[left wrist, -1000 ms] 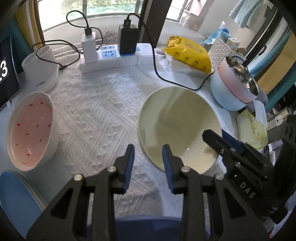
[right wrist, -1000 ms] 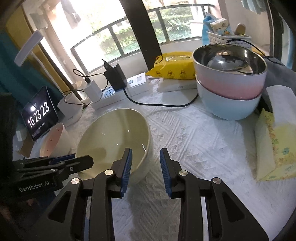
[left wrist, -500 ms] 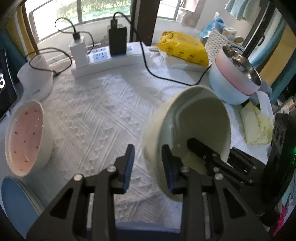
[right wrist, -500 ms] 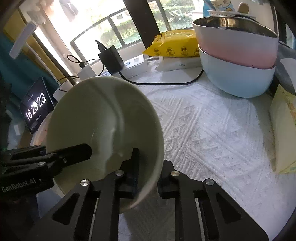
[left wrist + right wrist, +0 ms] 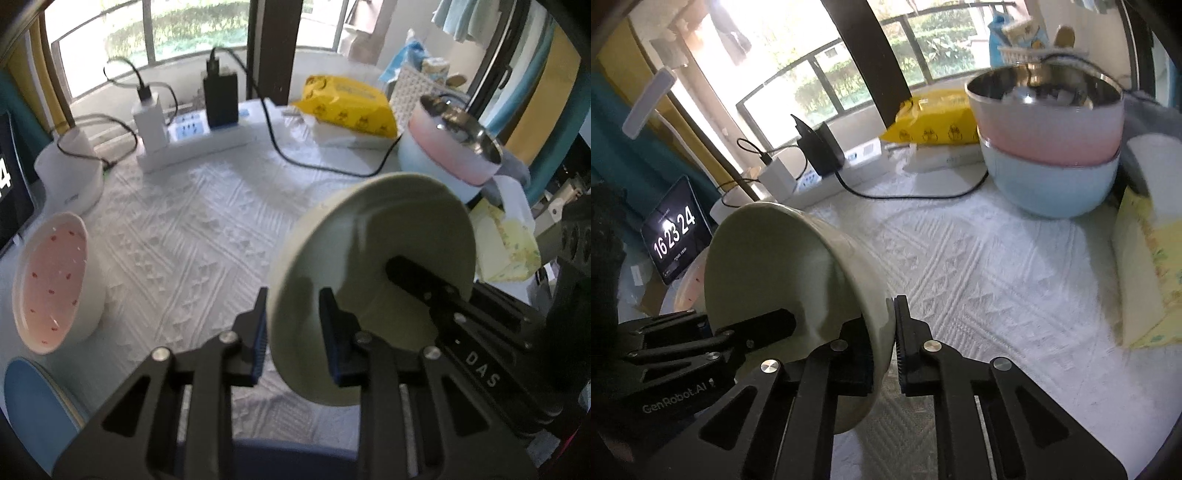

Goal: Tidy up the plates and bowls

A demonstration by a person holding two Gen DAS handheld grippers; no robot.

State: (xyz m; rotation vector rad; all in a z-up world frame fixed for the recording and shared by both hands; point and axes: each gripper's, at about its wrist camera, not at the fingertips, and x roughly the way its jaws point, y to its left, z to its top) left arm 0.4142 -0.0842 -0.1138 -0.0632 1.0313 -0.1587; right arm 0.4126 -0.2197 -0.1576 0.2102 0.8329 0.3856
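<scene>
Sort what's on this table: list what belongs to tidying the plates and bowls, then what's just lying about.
For the job:
- pale green bowl, tilted, held at its rim by the right claw
- pink-lined bowl
- blue plate
- stacked pink and blue bowls

Lying about:
- power strip with chargers
- yellow wipes pack
- clock display
- tissue box

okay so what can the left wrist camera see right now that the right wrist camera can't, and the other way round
Only the left wrist view shows the blue plate at its lower left edge and the whole spotted inside of the pink bowl. Only the right wrist view shows the clock's full readout and a white lamp head. Both show the tilted pale green bowl, rim clamped by the right hand-held gripper, the left hand-held gripper straddling its rim, and the stacked pink and blue bowls.
</scene>
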